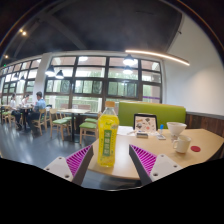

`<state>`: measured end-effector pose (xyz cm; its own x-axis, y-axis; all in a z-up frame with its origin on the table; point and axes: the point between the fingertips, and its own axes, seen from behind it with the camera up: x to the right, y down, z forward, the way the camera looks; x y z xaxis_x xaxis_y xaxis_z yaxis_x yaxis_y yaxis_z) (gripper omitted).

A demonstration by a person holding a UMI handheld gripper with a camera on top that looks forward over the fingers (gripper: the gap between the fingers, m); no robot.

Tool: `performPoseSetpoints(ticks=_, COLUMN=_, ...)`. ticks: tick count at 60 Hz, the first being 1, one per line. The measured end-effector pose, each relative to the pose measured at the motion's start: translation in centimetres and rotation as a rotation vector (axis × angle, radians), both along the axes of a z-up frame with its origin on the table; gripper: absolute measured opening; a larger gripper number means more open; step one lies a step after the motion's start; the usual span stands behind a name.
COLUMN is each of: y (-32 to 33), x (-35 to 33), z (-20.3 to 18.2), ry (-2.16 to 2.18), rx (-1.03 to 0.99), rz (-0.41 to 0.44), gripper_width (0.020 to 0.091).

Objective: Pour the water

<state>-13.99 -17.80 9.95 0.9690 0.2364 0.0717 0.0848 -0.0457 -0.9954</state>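
Bottle of yellow-green drink stands upright on the table, just ahead of my gripper, nearer the left finger. Fingers spread apart, holding nothing. White cups sit off right. Step judged: approach. Next: centre on bottle, advance, close.

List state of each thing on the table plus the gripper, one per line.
gripper: open, empty, short of the table edge
bottle: upright, yellow-green liquid inside, just ahead of the fingers; cap state cannot tell
white cup: upright beside the bowl; contents not visible
white bowl: upright; contents not visible
small sign stand: standing upright
wooden table: bears all of these
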Motion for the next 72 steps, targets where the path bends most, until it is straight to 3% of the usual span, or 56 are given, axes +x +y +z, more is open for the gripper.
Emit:
performPoseSetpoints(ticks=22, y=11.9, x=-3.4, z=-0.5, ry=-0.023, rx=0.015, rz=-0.111, gripper_width=0.0826)
performPoseSetpoints(ticks=26, y=12.9, x=-4.2, z=-2.2, ry=-0.013, rx=-0.03, rz=-0.083, gripper_width=0.041)
performPoseSetpoints(ticks=29, y=13.1, x=-4.9, z=-1.5, ry=0.046, rx=0.015, rz=-0.064, gripper_width=0.0401)
performPoseSetpoints(ticks=37, y=13.6, x=-4.6, z=-1.9, ry=0.026, rx=0.044, rz=-0.062, gripper_width=0.0278)
performPoseSetpoints(ticks=48, y=14.6, x=-3.8, z=-1.7, ry=0.031, rx=0.023, rz=-0.052, gripper_width=0.0273)
performPoseSetpoints(ticks=56, y=15.8, x=0.1, z=2.7, ry=0.181, rx=0.042, rz=-0.05, gripper_width=0.0271)
performPoseSetpoints(ticks=65, y=18.2, x=8.8, z=7.4, ry=0.723, rx=0.023, rz=-0.096, gripper_width=0.0274)
performPoseSetpoints(ticks=72, y=21.9, x=15.9, z=5.6, ry=1.201, rx=-0.047, rz=-0.085, gripper_width=0.0274)
